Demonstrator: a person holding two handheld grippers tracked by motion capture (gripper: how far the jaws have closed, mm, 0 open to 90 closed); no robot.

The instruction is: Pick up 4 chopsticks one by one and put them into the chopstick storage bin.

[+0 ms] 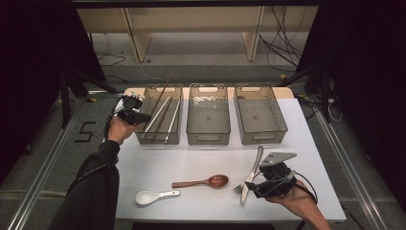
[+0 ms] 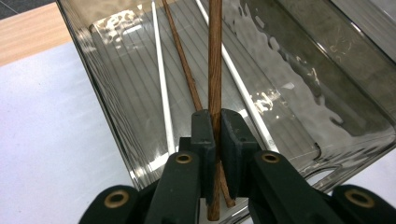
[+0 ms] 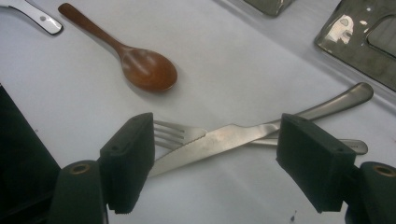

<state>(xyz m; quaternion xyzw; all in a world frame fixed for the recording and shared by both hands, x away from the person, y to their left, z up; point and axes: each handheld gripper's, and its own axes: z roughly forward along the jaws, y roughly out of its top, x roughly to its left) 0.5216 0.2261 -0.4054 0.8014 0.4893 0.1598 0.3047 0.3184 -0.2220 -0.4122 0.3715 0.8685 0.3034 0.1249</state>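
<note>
A: Left gripper view: a brown chopstick (image 2: 215, 70) is being held tight by the left gripper (image 2: 218, 135) over the left bin (image 2: 112, 107), mid frame.

B: Next, letting go is needed. The right gripper (image 3: 215, 163) is being kept wide above the knife (image 3: 224, 140).

Chopstick (image 2: 215, 60) clamped in the left gripper (image 2: 218, 135) looks like brown wood with matt grain; the bin (image 2: 345, 88) is smoky clear plastic, glossy and rippled, holding smooth white sticks (image 2: 161, 79). Knife (image 3: 224, 140) and fork (image 3: 177, 133) are brushed metal, the spoon (image 3: 144, 67) glossy reddish wood, and the table (image 3: 243, 60) matt white.
</note>
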